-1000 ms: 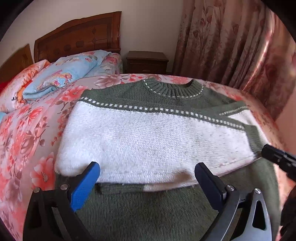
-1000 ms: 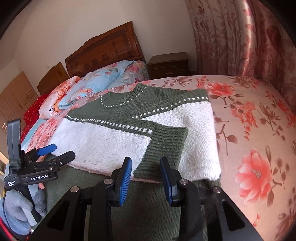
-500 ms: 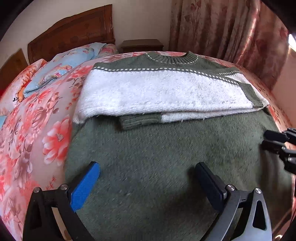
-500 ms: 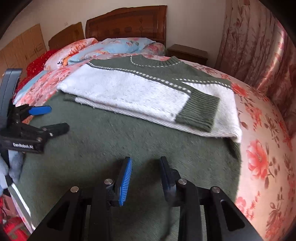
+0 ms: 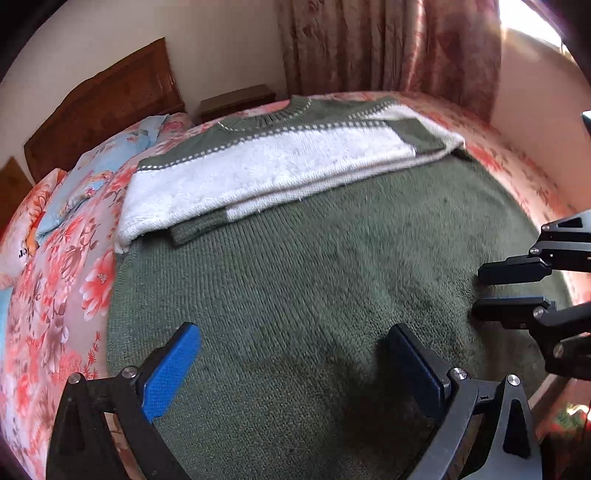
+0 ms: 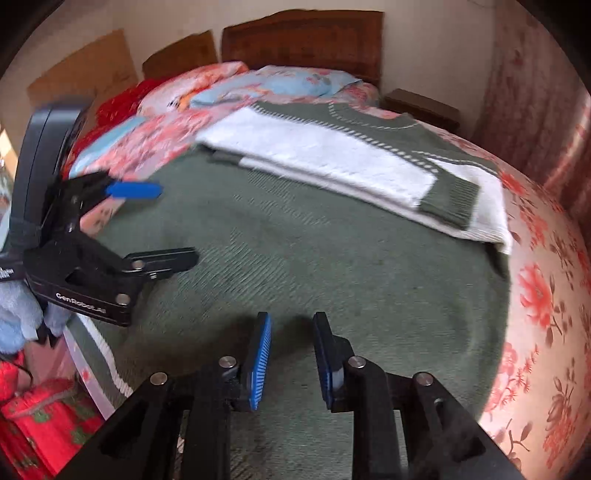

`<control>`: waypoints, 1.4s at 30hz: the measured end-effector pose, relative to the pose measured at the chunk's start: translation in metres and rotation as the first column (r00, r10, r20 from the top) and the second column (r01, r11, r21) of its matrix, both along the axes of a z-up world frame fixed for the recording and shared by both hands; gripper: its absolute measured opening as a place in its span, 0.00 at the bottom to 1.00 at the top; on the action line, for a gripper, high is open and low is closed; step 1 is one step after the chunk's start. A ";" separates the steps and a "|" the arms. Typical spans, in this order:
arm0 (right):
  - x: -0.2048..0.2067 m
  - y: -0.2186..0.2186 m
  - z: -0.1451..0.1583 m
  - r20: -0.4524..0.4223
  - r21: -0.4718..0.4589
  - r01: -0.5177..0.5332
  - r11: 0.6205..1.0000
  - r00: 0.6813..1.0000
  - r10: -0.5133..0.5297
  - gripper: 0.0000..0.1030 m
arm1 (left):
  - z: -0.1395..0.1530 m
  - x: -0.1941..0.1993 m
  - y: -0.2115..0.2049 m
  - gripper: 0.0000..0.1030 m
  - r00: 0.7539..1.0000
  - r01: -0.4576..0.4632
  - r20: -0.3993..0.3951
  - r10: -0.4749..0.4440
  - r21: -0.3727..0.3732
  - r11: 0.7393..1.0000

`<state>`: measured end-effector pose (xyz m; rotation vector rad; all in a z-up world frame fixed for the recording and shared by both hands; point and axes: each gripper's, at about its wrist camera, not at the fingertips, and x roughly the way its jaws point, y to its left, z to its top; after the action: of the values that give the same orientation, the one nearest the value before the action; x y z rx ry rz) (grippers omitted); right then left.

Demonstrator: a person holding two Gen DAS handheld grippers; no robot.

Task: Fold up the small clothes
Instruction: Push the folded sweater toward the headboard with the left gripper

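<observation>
Carved wooden headboard [image 5: 99, 110] against cream wall [image 5: 184, 33], dark nightstand [image 5: 236, 101], floral curtains [image 5: 388, 48], sunlit window corner.

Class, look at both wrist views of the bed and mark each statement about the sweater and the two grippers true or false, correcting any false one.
1. The sweater lies on a floral bedsheet. True.
2. Both sleeves hang off the bed. False: they are folded across the chest.
3. The left gripper is clamped on a sleeve cuff. False: its jaws stand wide apart, nothing between them.
4. The right gripper has a narrower gap than the left gripper. True.
5. The collar points toward the headboard. True.
</observation>
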<state>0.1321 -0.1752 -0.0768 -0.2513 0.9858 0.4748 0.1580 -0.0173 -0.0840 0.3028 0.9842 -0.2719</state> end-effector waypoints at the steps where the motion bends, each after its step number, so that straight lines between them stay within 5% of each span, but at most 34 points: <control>1: -0.005 0.007 -0.007 0.019 -0.056 -0.028 0.998 0.999 0.030 0.24 | -0.002 -0.003 0.007 1.00 1.000 0.000 -0.003 0.000 -0.021 1.000; 3: -0.013 -0.004 -0.011 0.032 -0.053 -0.053 0.997 0.998 0.055 0.24 | -0.005 -0.008 0.033 1.00 0.997 -0.036 -0.070 0.028 -0.109 0.993; 6: -0.017 -0.051 -0.015 -0.018 -0.010 0.000 1.000 1.000 0.000 0.24 | -0.002 -0.030 0.066 1.00 0.998 -0.036 -0.054 0.027 -0.173 0.984; 8: -0.021 -0.080 -0.018 -0.043 0.030 0.034 0.999 0.999 -0.033 0.22 | -0.005 -0.047 0.071 1.00 0.999 -0.022 -0.041 0.017 -0.113 0.993; 11: -0.031 -0.095 -0.022 -0.043 0.030 0.069 0.997 0.997 -0.067 0.22 | -0.004 -0.057 0.077 1.00 0.998 -0.048 -0.048 0.042 -0.122 0.991; 14: -0.044 -0.074 -0.017 0.001 -0.029 0.094 0.995 0.996 -0.094 0.23 | 0.002 -0.065 0.071 1.00 0.998 -0.058 -0.031 0.055 -0.126 0.990; 17: -0.063 -0.034 -0.013 0.039 -0.001 -0.017 1.000 0.999 0.017 0.23 | 0.006 -0.073 0.055 1.00 1.000 -0.009 0.004 0.010 -0.150 0.989; 21: -0.058 0.003 -0.038 0.023 -0.121 -0.071 0.990 0.997 0.075 0.23 | -0.008 -0.071 0.049 1.00 1.000 -0.006 -0.021 0.003 -0.139 0.990; 31: -0.076 -0.065 -0.039 -0.053 0.065 -0.007 0.998 0.999 0.011 0.24 | -0.009 -0.094 0.083 1.00 0.999 -0.005 -0.035 0.000 -0.139 0.990; 35: -0.085 -0.051 -0.030 -0.055 -0.016 0.001 1.000 0.998 -0.002 0.24 | 0.000 -0.094 0.077 1.00 0.998 -0.031 -0.049 0.025 -0.119 0.992; 37: -0.086 -0.037 -0.024 -0.014 -0.096 -0.001 0.995 1.000 -0.001 0.24 | 0.014 -0.093 0.069 1.00 1.000 -0.006 -0.010 0.005 -0.167 0.986; 42: -0.069 0.018 -0.012 0.052 -0.019 -0.096 0.995 0.994 0.097 0.24 | 0.022 -0.063 0.033 1.00 0.999 0.019 0.032 -0.013 -0.176 0.984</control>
<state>0.0635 -0.1576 -0.0889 -0.3256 0.9291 0.5459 0.0945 0.0161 -0.0617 0.1533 0.9207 -0.3657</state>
